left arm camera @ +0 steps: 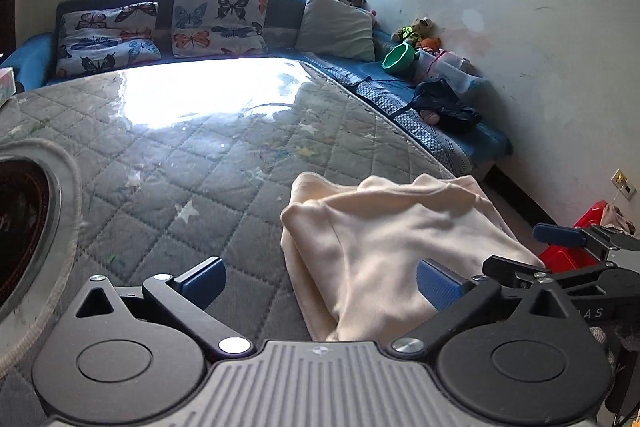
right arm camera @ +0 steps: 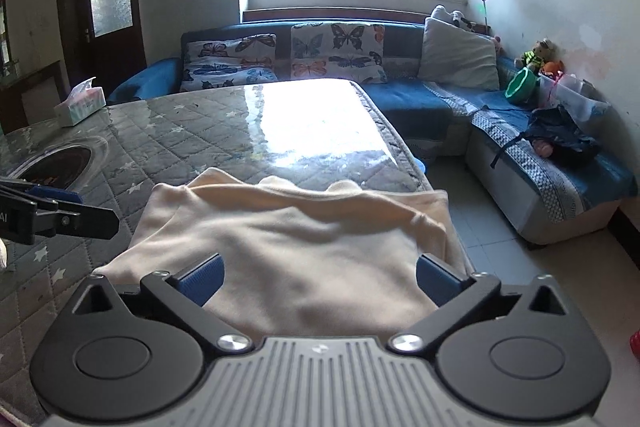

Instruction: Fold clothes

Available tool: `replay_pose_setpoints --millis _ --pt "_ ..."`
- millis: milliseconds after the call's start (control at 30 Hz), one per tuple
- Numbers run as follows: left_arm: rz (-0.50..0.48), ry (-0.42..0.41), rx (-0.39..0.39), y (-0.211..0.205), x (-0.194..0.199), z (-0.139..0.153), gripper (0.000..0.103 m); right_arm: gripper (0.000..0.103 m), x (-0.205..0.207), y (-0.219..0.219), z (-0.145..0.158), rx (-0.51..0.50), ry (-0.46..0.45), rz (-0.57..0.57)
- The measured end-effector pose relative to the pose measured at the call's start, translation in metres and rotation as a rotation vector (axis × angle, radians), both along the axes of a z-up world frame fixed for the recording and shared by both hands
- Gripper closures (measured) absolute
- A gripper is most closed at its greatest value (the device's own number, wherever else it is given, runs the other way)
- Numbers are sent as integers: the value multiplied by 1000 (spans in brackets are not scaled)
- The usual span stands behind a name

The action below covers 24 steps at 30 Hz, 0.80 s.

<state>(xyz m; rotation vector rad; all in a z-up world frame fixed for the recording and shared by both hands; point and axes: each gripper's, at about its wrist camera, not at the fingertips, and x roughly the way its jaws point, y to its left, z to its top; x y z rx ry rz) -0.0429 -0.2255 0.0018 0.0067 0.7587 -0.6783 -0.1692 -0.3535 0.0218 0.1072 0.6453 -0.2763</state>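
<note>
Cream garment (right arm camera: 288,239) lies folded into a rough block on the near right corner of the table (right arm camera: 192,131). Table is covered by a grey quilted cloth with star print under a clear glossy sheet; strong window glare on its far half. The garment's upper layer is doubled back over a lower one, with small bumps along the far fold. Its right edge sits at the table's right edge.

Left gripper (left arm camera: 318,283): jaws wide apart, nothing between them. Left blue pad over bare quilt, right pad (left arm camera: 440,285) over the garment's near left part; contact with the fabric cannot be told. In the right wrist view this gripper (right arm camera: 60,213) shows at the left, just beside the garment's left edge.

Right gripper (right arm camera: 318,277): jaws wide apart, holding nothing. The garment spans the gap between the two pads and runs under the body of the tool; whether the pads touch it cannot be told. In the left wrist view it (left arm camera: 568,247) sits at the garment's right side.

Also on the table: round inset (right arm camera: 66,157) at left, tissue box (right arm camera: 80,103) at the far left corner.

Beyond the table: blue sofa (right arm camera: 420,95) with butterfly cushions (right arm camera: 336,51), green bowl (right arm camera: 520,83), dark clothing (right arm camera: 560,139).
</note>
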Motion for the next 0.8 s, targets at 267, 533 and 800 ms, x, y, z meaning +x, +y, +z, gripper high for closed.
replay_pose_setpoints --millis 267,533,800 --pt "22 -14 22 8 -16 -3 0 0 -24 11 -5 26 -29 -26" --pt "-1 -15 50 11 -31 -6 0 0 -37 21 -5 49 -49 -26" --pt "-18 -15 92 11 -47 -12 0 0 -41 27 -10 50 -9 -35"
